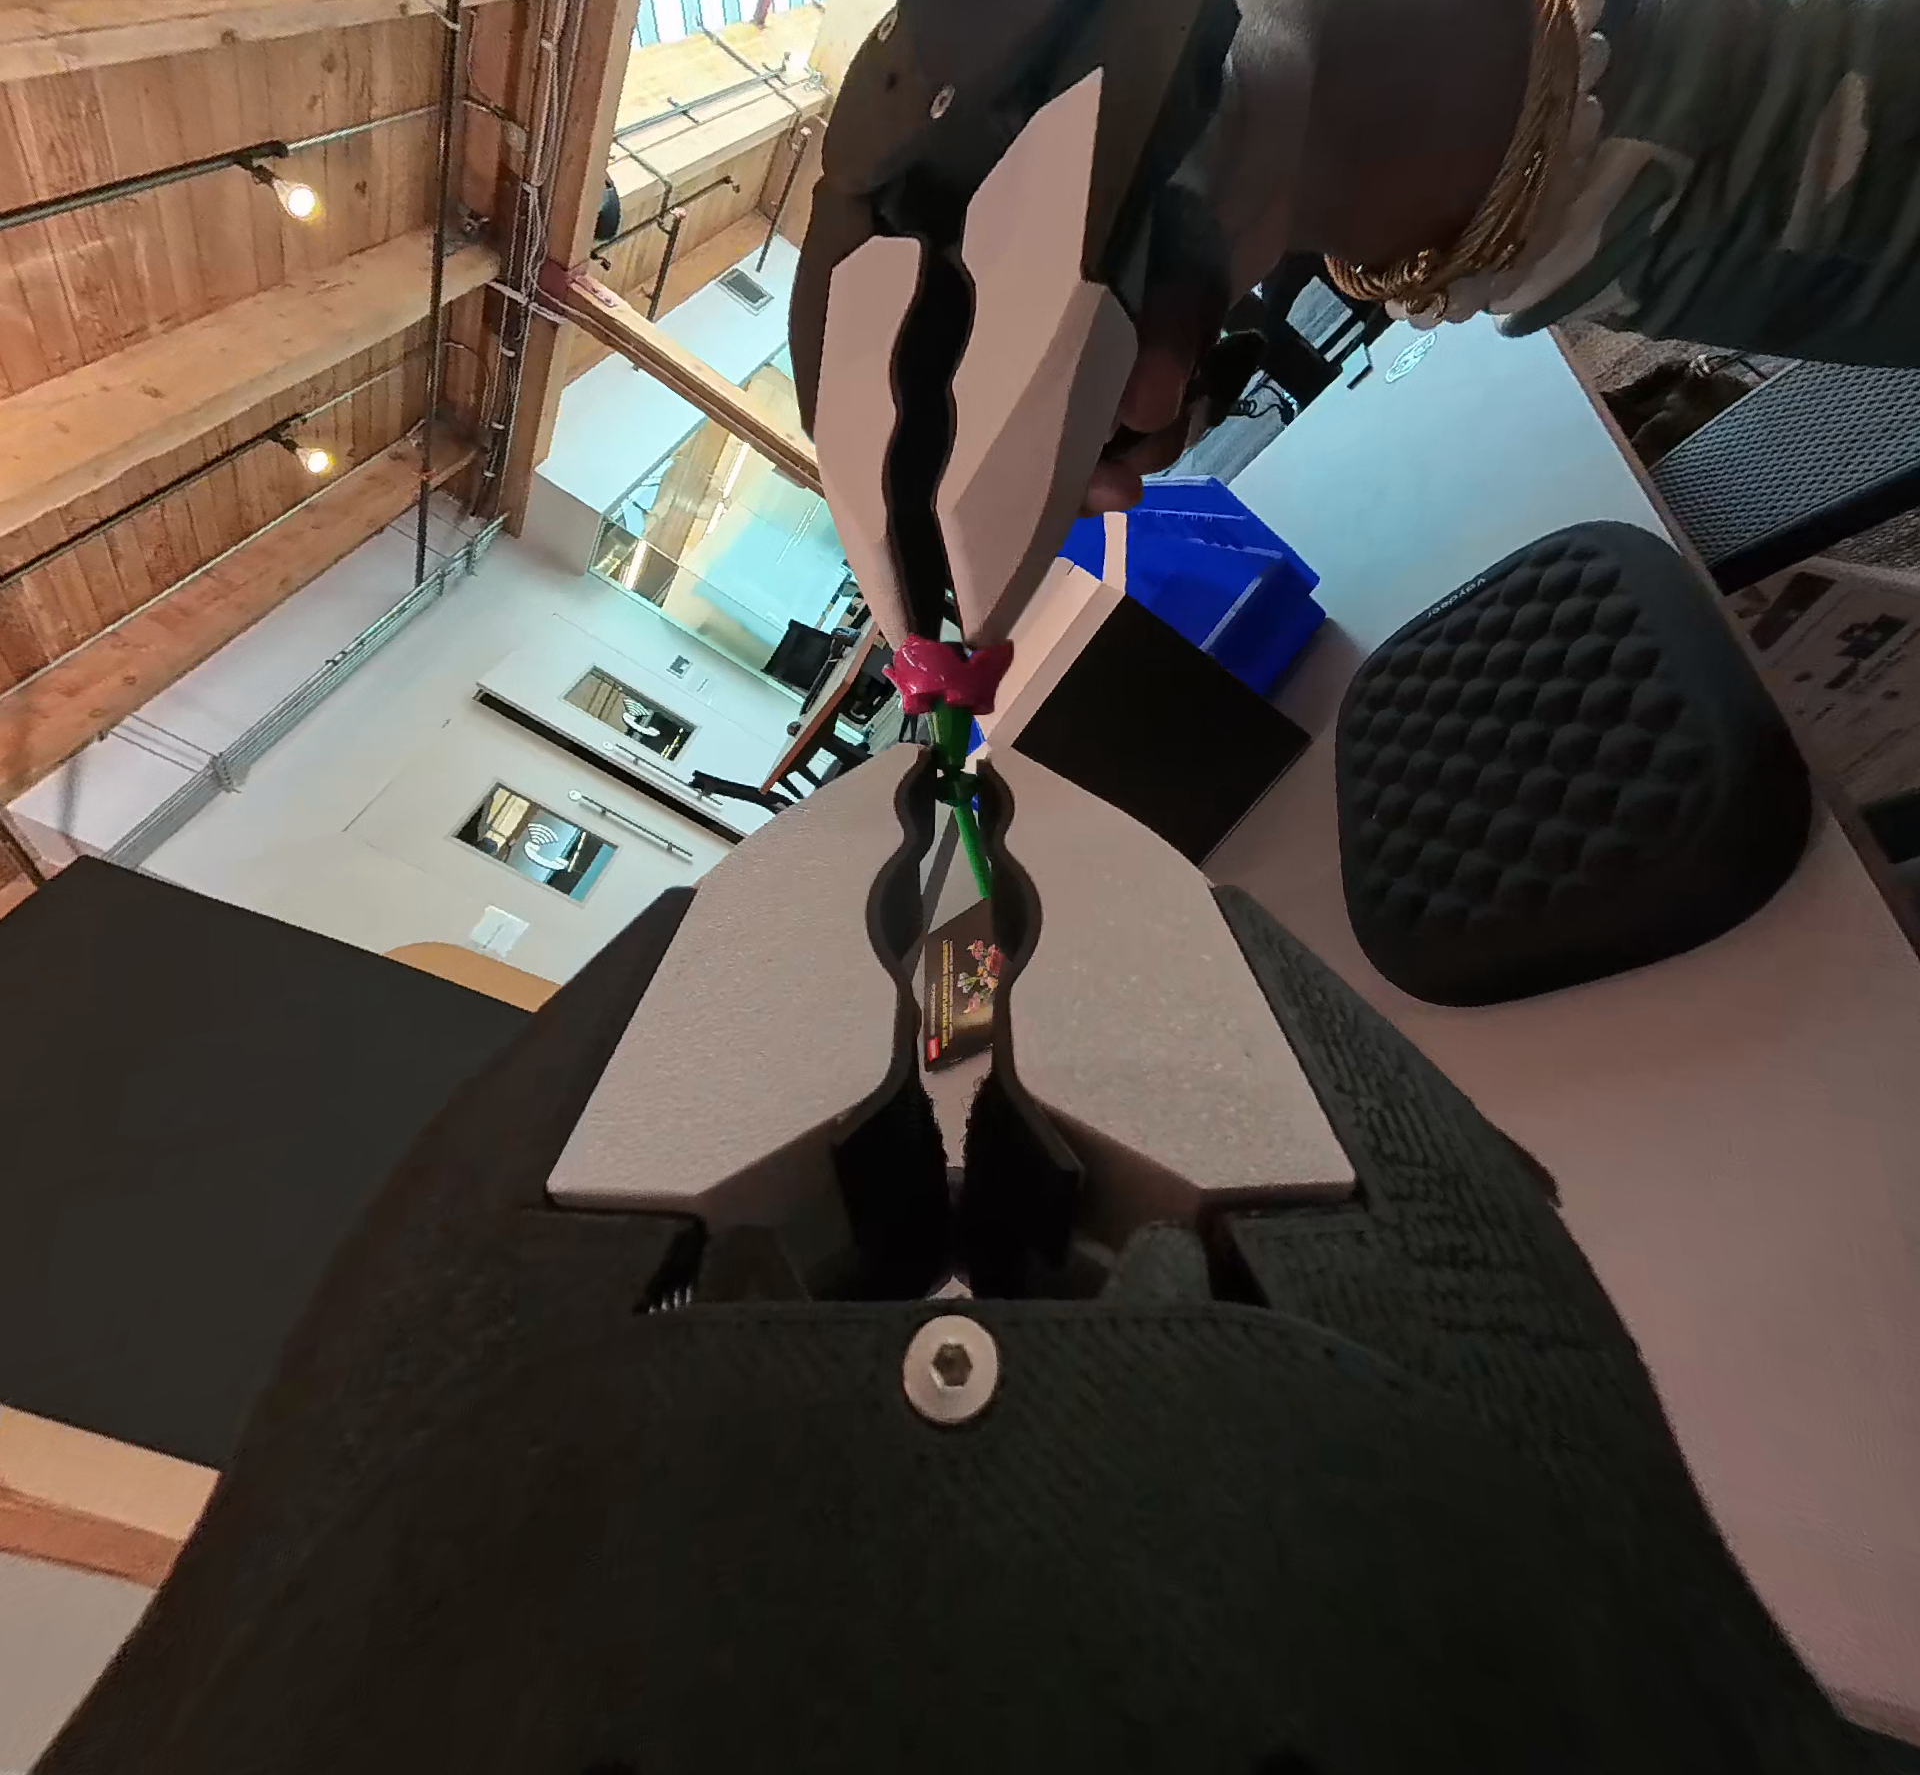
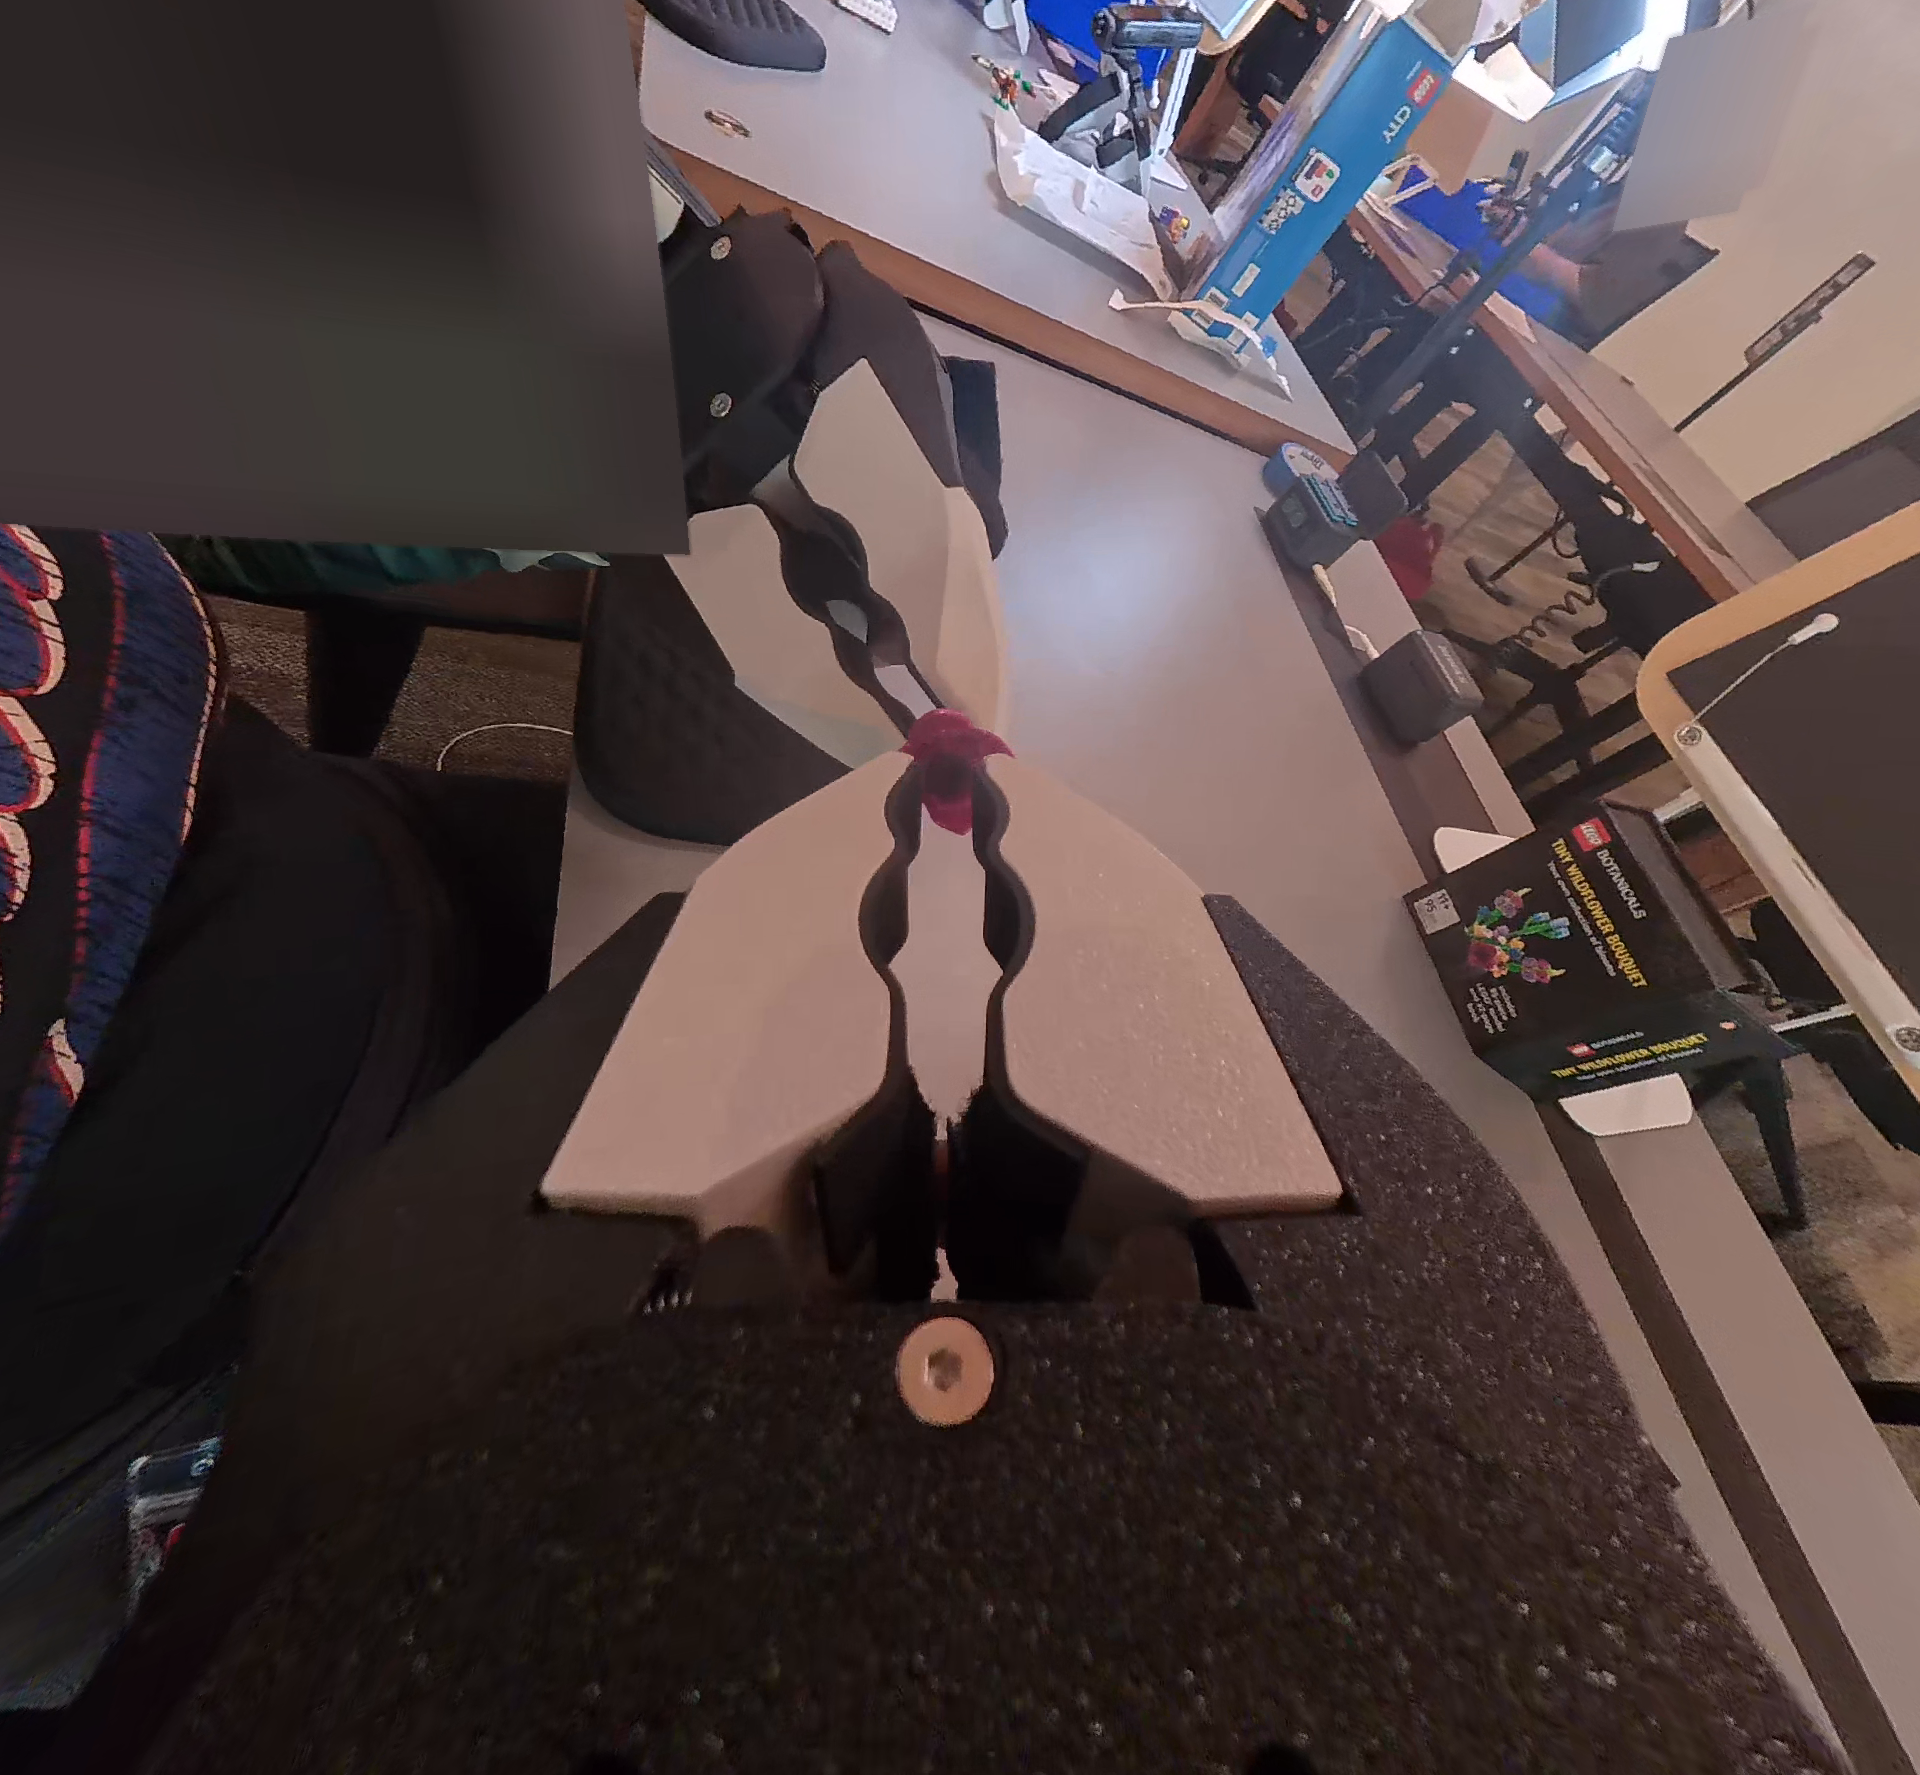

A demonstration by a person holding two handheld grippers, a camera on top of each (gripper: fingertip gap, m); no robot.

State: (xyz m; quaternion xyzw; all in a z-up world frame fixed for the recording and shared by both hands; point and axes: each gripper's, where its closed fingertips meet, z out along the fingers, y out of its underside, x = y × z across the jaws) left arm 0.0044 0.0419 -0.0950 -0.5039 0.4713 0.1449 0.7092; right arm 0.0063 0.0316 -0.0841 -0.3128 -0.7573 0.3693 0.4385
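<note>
Both grippers meet in mid-air above the worktop [image 2: 1143, 582], tip to tip, with a small toy flower between them. The left hand-held gripper [image 1: 951, 775] is nearly closed, pinching the green stem [image 1: 971, 842] just below the bloom; the stem runs back between its fingers at a slight tilt. The right hand-held gripper [image 2: 948, 775] comes in from the opposite side, also drawn narrow, its tips clamped on the pink bloom [image 1: 948, 676]. From its own camera the bloom [image 2: 951, 769] sits right at the fingertips, partly tucked between them.

Off to the side, a dark flower-set box [image 2: 1558, 956] lies at the worktop's near right edge, partly overhanging it. A black dimpled pad [image 1: 1558, 759] rests beside the action, and a blue bin [image 1: 1216, 582] sits farther back.

My read: two small parts, two fine grips, so alignment is everything. Keep bloom and stem on one straight line, hold both grips firm but not crushing, and move along that line only. Any twist sideways could bend the thin stem or pop the bloom loose. Whether the bloom is fully seated on the stem, I cannot tell.
</note>
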